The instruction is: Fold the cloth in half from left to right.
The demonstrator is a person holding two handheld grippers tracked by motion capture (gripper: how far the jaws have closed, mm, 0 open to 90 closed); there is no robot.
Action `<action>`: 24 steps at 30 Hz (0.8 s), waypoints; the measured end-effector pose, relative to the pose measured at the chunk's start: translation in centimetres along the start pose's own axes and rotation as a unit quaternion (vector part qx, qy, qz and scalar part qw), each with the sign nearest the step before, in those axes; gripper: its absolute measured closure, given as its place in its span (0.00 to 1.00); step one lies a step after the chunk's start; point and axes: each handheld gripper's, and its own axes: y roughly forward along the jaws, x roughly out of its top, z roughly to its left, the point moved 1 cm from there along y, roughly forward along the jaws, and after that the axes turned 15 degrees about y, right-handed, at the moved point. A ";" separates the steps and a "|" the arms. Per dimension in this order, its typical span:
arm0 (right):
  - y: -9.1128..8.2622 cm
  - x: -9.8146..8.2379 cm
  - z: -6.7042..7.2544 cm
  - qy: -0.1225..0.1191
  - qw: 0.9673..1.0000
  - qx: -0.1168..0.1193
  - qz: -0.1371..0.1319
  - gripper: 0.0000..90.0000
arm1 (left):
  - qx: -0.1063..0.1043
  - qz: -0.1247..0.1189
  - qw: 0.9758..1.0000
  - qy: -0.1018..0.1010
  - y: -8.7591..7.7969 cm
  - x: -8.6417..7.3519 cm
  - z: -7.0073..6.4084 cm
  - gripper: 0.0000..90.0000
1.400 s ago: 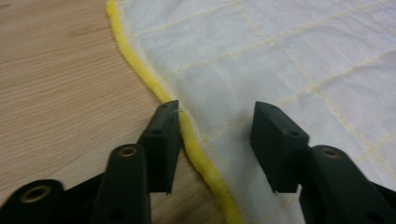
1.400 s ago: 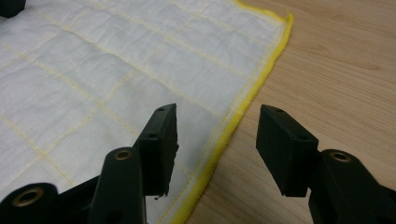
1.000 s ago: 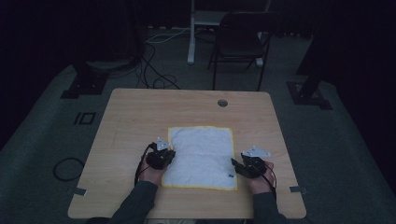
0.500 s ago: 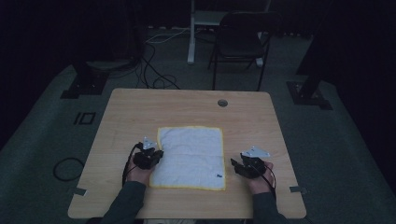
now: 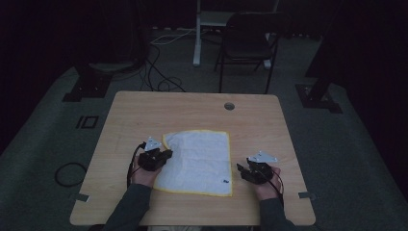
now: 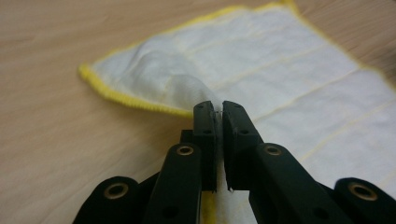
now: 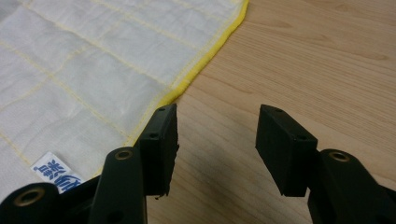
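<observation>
A white cloth [image 5: 199, 161] with a yellow hem lies flat on the wooden table [image 5: 192, 108]. My left gripper [image 5: 163, 156] is at the cloth's left edge, shut on a pinch of the fabric. In the left gripper view the cloth [image 6: 280, 70] rises in a small peak into the closed left gripper [image 6: 218, 109]. My right gripper [image 5: 242, 172] rests on bare wood just off the cloth's right edge. In the right gripper view the right gripper [image 7: 217, 126] stands open with nothing between its fingers, and the cloth [image 7: 93, 70] lies beside one of them.
A small blue-printed label [image 7: 56, 172] is sewn near the cloth's near right corner. A round cable hole [image 5: 229, 106] sits at the table's far side. Beyond the table stand a dark chair [image 5: 248, 43] and floor cables [image 5: 159, 72].
The left gripper has drawn the cloth's left edge to the left and lifted it a little, and the whole cloth has slid left. The right gripper has kept still.
</observation>
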 end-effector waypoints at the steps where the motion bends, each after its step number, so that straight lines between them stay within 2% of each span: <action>1: 0.0 0.0 0.0 0.000 1.000 -0.001 0.001 0.54 | -0.003 -0.004 1.000 0.000 0.0 0.3 -0.1 0.95; 14: 0.0 0.0 -0.2 0.002 1.000 -0.009 -0.001 0.53 | -0.032 -0.036 0.998 0.028 0.5 3.3 -1.9 0.95; 24: 0.1 -0.1 -0.3 0.003 1.000 -0.009 -0.001 0.54 | -0.045 -0.047 0.997 0.050 1.0 5.3 -3.2 0.95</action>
